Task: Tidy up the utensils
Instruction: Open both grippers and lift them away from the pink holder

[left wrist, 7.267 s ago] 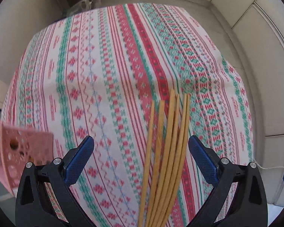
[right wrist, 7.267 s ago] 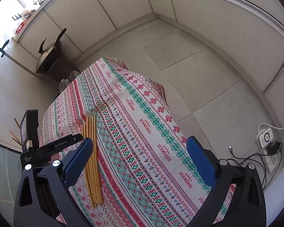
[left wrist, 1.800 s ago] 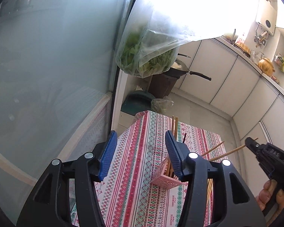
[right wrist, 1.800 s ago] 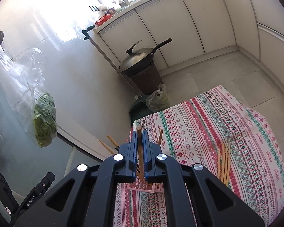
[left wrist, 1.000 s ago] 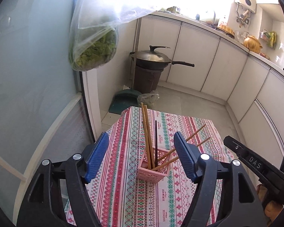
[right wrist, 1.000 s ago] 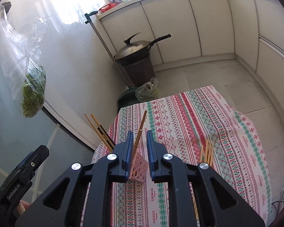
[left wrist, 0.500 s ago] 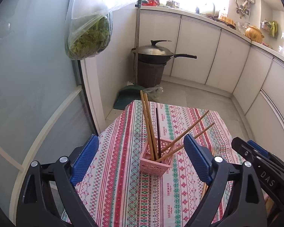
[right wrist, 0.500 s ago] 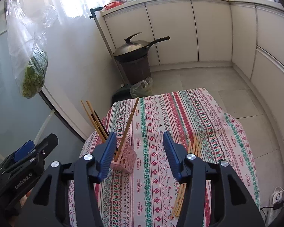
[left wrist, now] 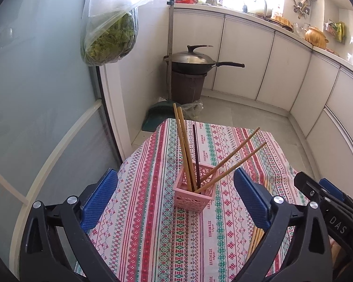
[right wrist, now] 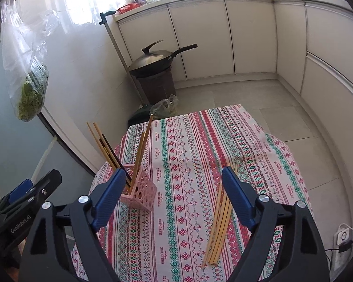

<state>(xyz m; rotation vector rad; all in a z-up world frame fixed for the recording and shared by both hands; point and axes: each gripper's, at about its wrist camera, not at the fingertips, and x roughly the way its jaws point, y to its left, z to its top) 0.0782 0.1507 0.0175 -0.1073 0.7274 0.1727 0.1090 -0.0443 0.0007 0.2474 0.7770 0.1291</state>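
Where stripes cross the tablecloth (left wrist: 150,211), repeated "HANDMADE" lettering.

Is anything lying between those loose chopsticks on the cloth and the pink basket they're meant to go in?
Nothing visible does. Only bare striped tablecloth separates the loose chopsticks from the pink basket. The five chopsticks already standing in the basket lean apart, leaving room at its mouth.
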